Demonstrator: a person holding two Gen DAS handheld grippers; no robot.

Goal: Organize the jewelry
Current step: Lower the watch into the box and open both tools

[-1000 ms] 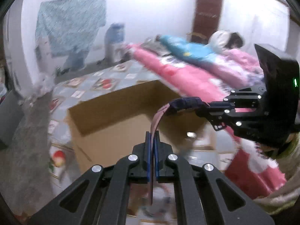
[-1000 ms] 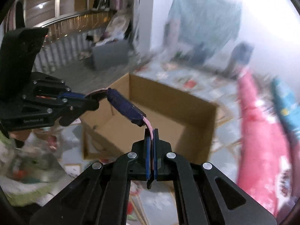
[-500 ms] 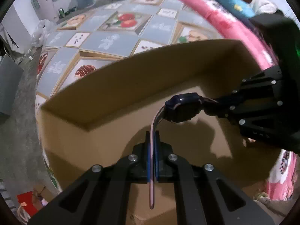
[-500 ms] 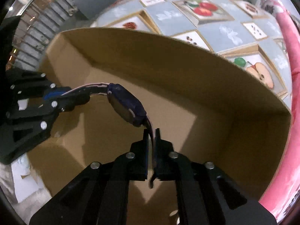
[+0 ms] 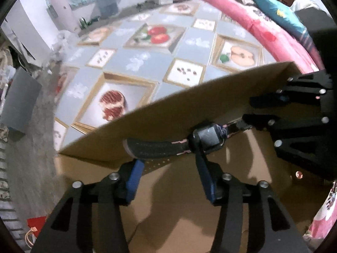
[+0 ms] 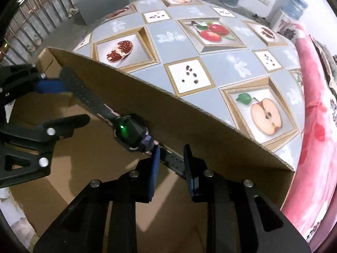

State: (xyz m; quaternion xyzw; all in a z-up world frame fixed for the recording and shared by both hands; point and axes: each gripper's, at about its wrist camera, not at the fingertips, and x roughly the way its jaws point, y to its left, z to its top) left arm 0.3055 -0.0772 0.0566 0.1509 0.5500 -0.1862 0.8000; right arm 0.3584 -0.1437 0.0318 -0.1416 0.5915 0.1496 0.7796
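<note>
A dark wristwatch (image 5: 207, 138) with a perforated black strap lies stretched along the far inner wall of an open cardboard box (image 5: 189, 105). In the right wrist view the watch (image 6: 131, 133) shows a green reflection on its face. My left gripper (image 5: 170, 172) is open inside the box, its fingers either side of the strap, not clamping it. My right gripper (image 6: 171, 166) is open too, with the strap's other end lying between its fingers. Each gripper shows in the other's view, the right (image 5: 294, 113) and the left (image 6: 31, 105).
The box stands on a floor mat (image 6: 189, 33) printed with fruit pictures. A pink quilt (image 6: 316, 126) lies along the right. A grey box (image 5: 19, 103) and a white cylinder (image 5: 63, 12) stand at the far left.
Both grippers have opened and let go of the watch strap. The watch now lies lower, against the box's far wall, and both grippers have dropped deeper into the box.
</note>
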